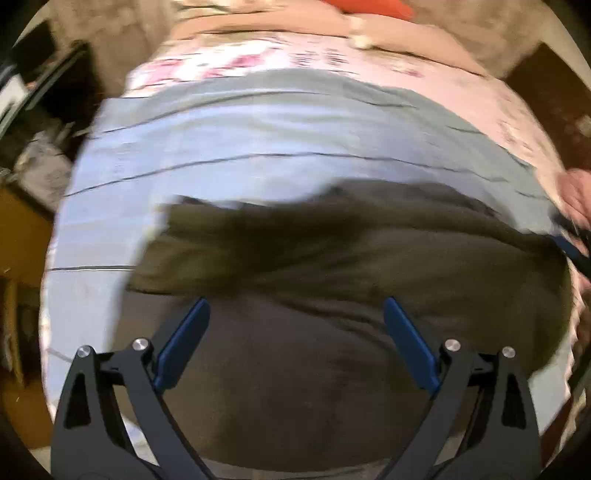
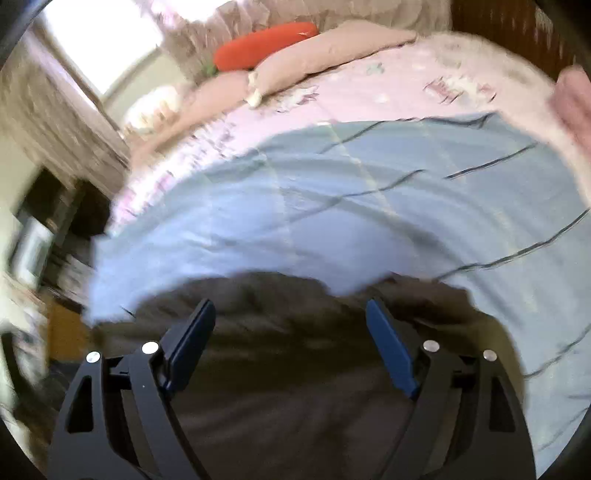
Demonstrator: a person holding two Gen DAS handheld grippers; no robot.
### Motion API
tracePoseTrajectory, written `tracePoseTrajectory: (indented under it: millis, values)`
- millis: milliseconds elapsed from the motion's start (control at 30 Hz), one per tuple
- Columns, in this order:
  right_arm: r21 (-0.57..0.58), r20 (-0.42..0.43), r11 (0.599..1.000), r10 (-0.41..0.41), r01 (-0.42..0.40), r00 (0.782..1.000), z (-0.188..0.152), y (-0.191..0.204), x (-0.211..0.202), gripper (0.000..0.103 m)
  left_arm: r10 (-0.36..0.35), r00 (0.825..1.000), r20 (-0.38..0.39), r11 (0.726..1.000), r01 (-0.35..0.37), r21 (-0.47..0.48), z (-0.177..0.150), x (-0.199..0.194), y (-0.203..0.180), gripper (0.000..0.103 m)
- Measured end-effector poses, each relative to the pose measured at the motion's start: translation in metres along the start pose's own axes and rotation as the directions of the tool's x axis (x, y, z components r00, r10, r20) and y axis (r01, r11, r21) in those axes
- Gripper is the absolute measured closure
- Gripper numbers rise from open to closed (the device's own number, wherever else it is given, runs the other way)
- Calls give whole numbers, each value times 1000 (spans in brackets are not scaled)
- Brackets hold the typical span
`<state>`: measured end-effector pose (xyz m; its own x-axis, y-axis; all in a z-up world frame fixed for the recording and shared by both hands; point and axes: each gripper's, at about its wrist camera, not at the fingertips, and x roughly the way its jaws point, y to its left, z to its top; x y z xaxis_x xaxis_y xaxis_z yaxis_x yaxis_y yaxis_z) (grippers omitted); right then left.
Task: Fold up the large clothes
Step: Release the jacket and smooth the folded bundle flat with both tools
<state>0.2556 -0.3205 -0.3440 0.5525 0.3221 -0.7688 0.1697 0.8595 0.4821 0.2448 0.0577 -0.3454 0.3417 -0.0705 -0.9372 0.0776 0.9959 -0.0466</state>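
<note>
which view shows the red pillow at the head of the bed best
The right wrist view: the red pillow lies there nearly whole, a long red shape above the pink pillows. The left wrist view catches only a cropped red sliver at the top edge, blurred.

Home bedroom: bed (image 2: 388, 85) with pink floral sheet, pillows (image 2: 332, 48), red cushion (image 2: 264, 44), bright window (image 2: 99, 40).
</note>
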Motion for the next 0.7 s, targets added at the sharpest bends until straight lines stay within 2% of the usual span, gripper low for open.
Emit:
tracePoseTrajectory:
  millis: [33, 67, 100, 133, 167, 200, 233, 267, 300, 367, 400, 433, 500, 533, 600, 700]
  values:
    - [35, -25, 999, 26, -25, 999, 8, -7, 3, 19, 5, 1000, -14, 1000, -5, 20, -2, 5, -8, 7]
    - [56, -78, 998, 38, -34, 996, 11, -11, 10, 12, 26, 999, -31, 999, -25, 36, -4, 14, -13, 7]
    - [62, -163, 998, 25, -15, 986, 15, -19, 21, 12, 56, 997, -54, 997, -54, 50, -7, 24, -16, 6]
    - [26, -222, 996, -78, 86, 972, 18, -32, 29, 15, 79, 995, -68, 996, -76, 48, -10, 32, -15, 6]
    - [-21, -224, 982, -189, 189, 956, 19, -46, 30, 25, 91, 993, -76, 996, -89, 32, -12, 39, -9, 5]
    - [-57, -210, 956, -293, 288, 933, 21, -57, 28, 25, 107, 991, -81, 994, -107, 6, -12, 46, 1, 3]
    - [-91, -159, 891, -453, 444, 877, 25, -76, 20, 24, 126, 989, -82, 992, -128, -11, -12, 50, 10, 2]
    - [-75, -123, 856, -518, 512, 847, 28, -90, 11, 24, 129, 988, -82, 991, -131, -22, -11, 53, 16, 2]
    - [-33, -99, 852, -524, 523, 846, 29, -99, -1, 24, 115, 989, -90, 992, -119, -32, -10, 54, 21, 2]
    - [51, -42, 921, -385, 387, 922, 23, -91, -29, 23, 118, 990, -80, 991, -122, -50, -8, 41, 21, 6]
    - [36, -20, 947, -318, 318, 948, 15, -76, -37, 23, 137, 989, -51, 989, -139, -57, -5, 29, 21, 10]
    - [-21, -2, 971, -239, 239, 971, 3, -47, -43, 23, 122, 992, -17, 990, -123, -65, -2, 14, 15, 10]
    - [-136, -14, 982, -134, 131, 991, -21, 2, -38, 23, 47, 998, 49, 996, -44, -77, 6, -8, 4, 10]
    - [-195, -44, 977, -97, 87, 994, -41, 32, -27, 23, 39, 997, 63, 997, -35, -64, 10, -14, -6, 10]
    - [-258, -106, 963, -107, 76, 989, -68, 65, 3, 24, 78, 995, 61, 997, -78, 0, 20, -7, -32, 10]
    - [-327, -162, 920, -280, 216, 946, -95, 82, 69, 22, 180, 983, -29, 982, -178, 59, 26, 39, -46, 10]
